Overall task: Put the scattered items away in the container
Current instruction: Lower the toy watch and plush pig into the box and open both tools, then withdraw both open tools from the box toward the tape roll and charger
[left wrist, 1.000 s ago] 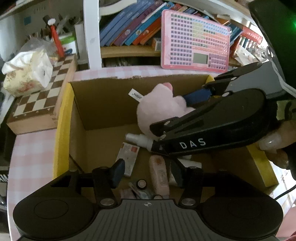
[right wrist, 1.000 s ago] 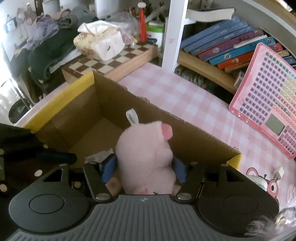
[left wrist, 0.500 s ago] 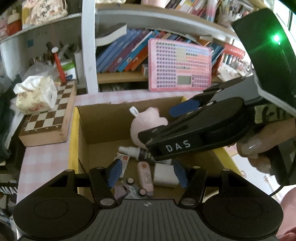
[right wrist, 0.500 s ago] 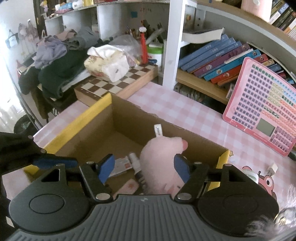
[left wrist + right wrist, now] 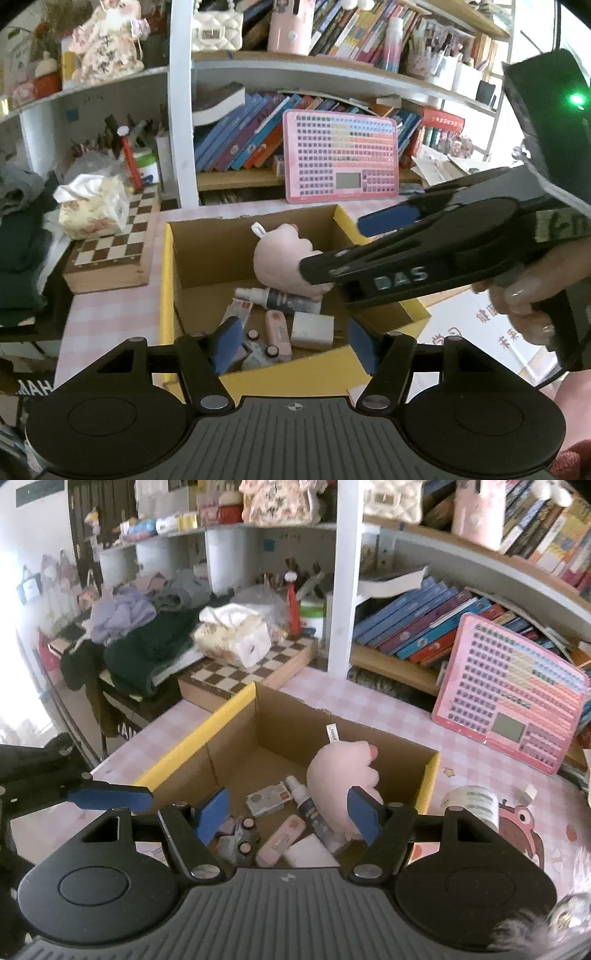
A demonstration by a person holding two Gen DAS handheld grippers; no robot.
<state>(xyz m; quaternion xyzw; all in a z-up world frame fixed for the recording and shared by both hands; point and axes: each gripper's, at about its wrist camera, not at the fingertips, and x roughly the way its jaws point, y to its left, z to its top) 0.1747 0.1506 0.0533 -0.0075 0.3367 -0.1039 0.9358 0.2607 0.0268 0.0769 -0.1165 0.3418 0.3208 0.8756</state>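
Pink checked cloth covers the table (image 5: 376, 709) beneath crowded bookshelves. From the tools outward: the left gripper (image 5: 293, 341) has just been widening its jaws and nothing sits between its blue pads; the right gripper (image 5: 286, 814) has likewise been opening and is empty, hanging above the box. Both are released, apparently because their loads are dropped. Below them the cardboard box (image 5: 207, 727) holds the pink plush toy (image 5: 340, 775) leaning against its far right corner, with a spray bottle (image 5: 277, 297), a pink case (image 5: 277, 328) and a white block (image 5: 312, 330) lying flat on the floor. Outside, a tape roll (image 5: 471, 801) sits just beside the box, probably next to collect.
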